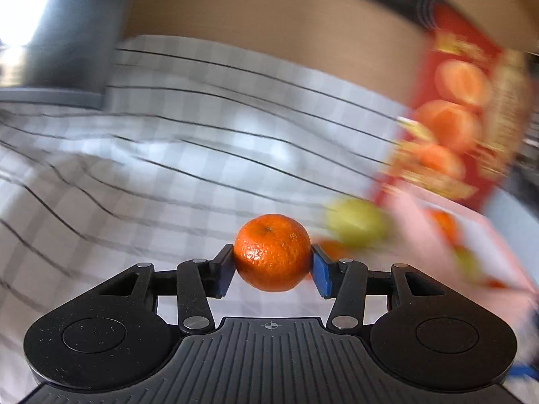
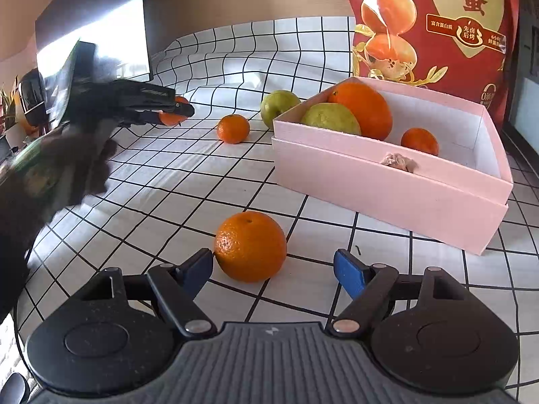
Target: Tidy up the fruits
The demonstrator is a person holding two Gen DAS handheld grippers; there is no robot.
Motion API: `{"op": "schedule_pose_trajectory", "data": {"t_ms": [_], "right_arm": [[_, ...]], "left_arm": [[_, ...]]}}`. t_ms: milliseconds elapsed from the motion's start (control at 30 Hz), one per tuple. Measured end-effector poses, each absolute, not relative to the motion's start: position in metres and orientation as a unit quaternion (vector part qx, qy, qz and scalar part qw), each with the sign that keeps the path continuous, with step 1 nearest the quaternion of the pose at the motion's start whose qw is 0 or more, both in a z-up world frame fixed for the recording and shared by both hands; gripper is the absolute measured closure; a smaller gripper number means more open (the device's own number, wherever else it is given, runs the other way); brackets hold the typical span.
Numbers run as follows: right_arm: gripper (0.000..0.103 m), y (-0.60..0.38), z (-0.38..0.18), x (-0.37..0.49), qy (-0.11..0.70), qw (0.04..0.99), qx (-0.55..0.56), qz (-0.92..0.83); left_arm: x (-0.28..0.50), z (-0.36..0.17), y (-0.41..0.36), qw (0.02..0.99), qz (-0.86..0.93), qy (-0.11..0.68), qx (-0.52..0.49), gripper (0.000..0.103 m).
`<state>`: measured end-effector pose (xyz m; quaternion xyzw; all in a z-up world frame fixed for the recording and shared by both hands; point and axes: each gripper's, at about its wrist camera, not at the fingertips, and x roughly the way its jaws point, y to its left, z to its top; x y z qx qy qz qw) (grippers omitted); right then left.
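Observation:
My left gripper (image 1: 272, 262) is shut on a small mandarin (image 1: 272, 252) and holds it above the checked cloth; the view is blurred. From the right wrist view the left gripper (image 2: 178, 109) shows at the left, with the mandarin (image 2: 170, 118) in it. My right gripper (image 2: 273, 266) is open, with a large orange (image 2: 250, 246) on the cloth just ahead, nearer its left finger. A pink box (image 2: 387, 188) holds a large orange (image 2: 365, 109), a green fruit (image 2: 330, 119) and a small mandarin (image 2: 419, 141). A loose mandarin (image 2: 233, 128) and a green apple (image 2: 278, 106) lie left of the box.
A tall red snack bag (image 2: 434, 33) stands behind the box; it also shows in the left wrist view (image 1: 465, 111). A dark screen (image 2: 94, 27) stands at the back left. A white cloth with a black grid (image 2: 168, 195) covers the table.

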<state>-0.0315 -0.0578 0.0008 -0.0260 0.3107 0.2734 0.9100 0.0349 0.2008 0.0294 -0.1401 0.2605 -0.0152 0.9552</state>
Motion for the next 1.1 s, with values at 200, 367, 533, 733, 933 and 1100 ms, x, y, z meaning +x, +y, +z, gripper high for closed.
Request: {"op": "schedule_pose_trajectory", "data": {"t_ms": [200, 367, 533, 733, 933, 1100], "right_arm": [[0.023, -0.056, 0.001, -0.036, 0.302, 0.915, -0.037, 0.264], [0.023, -0.055, 0.002, -0.035, 0.301, 0.916, -0.042, 0.262], [0.023, -0.055, 0.021, -0.04, 0.273, 0.924, -0.054, 0.263], [0.015, -0.035, 0.098, 0.002, 0.254, 0.926, -0.051, 0.274], [0.016, 0.066, 0.097, 0.06, 0.22, 0.926, -0.233, 0.197], [0.026, 0.112, 0.058, 0.087, 0.255, 0.908, -0.276, 0.187]], "left_arm": [[-0.036, 0.026, 0.139, 0.957, -0.047, 0.27, -0.096, 0.05], [-0.06, 0.018, 0.128, 0.961, -0.02, 0.262, -0.087, 0.05], [-0.061, 0.009, 0.157, 0.953, 0.012, 0.255, -0.161, 0.05], [-0.054, 0.01, 0.181, 0.942, 0.071, 0.236, -0.225, 0.05], [-0.048, 0.011, 0.158, 0.942, 0.041, 0.287, -0.166, 0.05], [-0.051, 0.008, 0.152, 0.946, 0.044, 0.289, -0.139, 0.05]]}}
